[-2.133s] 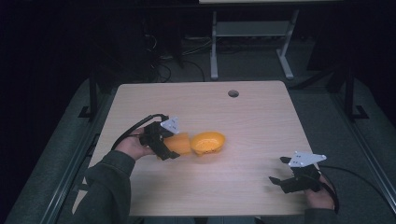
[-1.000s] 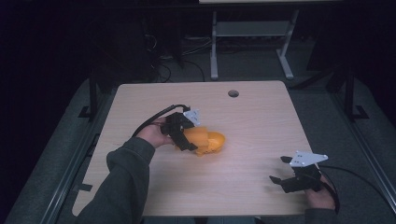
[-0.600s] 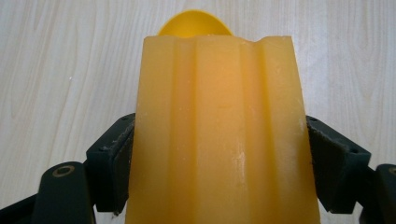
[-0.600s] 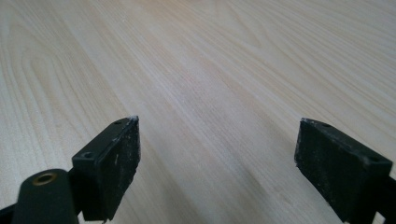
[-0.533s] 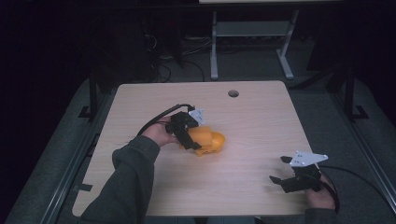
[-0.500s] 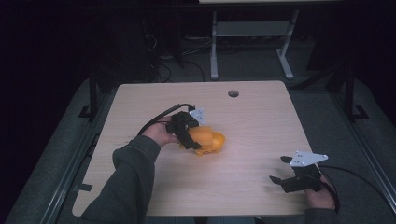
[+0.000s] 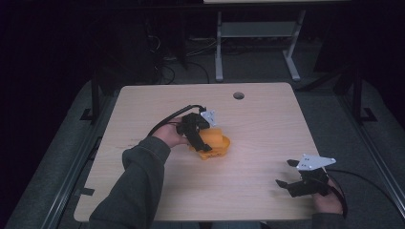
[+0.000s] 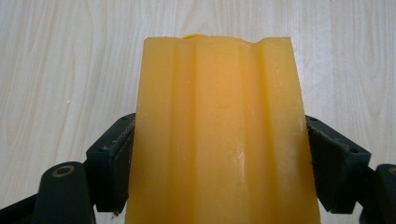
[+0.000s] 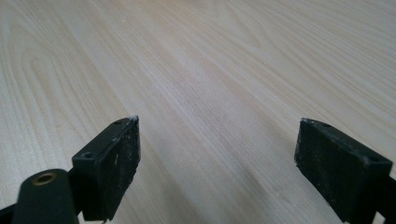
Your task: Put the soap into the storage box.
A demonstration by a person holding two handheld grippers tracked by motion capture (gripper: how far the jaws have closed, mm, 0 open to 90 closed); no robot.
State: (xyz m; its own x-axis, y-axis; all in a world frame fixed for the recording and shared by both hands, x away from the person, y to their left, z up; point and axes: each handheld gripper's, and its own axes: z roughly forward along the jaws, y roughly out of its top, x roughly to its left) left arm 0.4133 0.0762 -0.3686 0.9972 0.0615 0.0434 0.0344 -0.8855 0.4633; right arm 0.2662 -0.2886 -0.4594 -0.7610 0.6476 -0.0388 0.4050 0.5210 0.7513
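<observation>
A pale wooden table point(image 7: 267, 143) is seen from above, with a small round hole point(image 7: 238, 95) near its far edge. Near the middle of the table, an orange ridged plastic piece point(image 7: 212, 144) is gripped by the left gripper point(image 7: 198, 136), which is held in a hand coming from a grey sleeve point(image 7: 136, 186). In the left gripper view, the orange piece point(image 8: 219, 135) is pressed between both black jaws, one on each side, above the bare wood. At the near right corner, the right gripper point(image 7: 298, 183) is rested low over the table, well apart from the piece, its jaws spread wide with nothing between them. The grasp appears done; where the piece is to be carried or placed cannot be told.
</observation>
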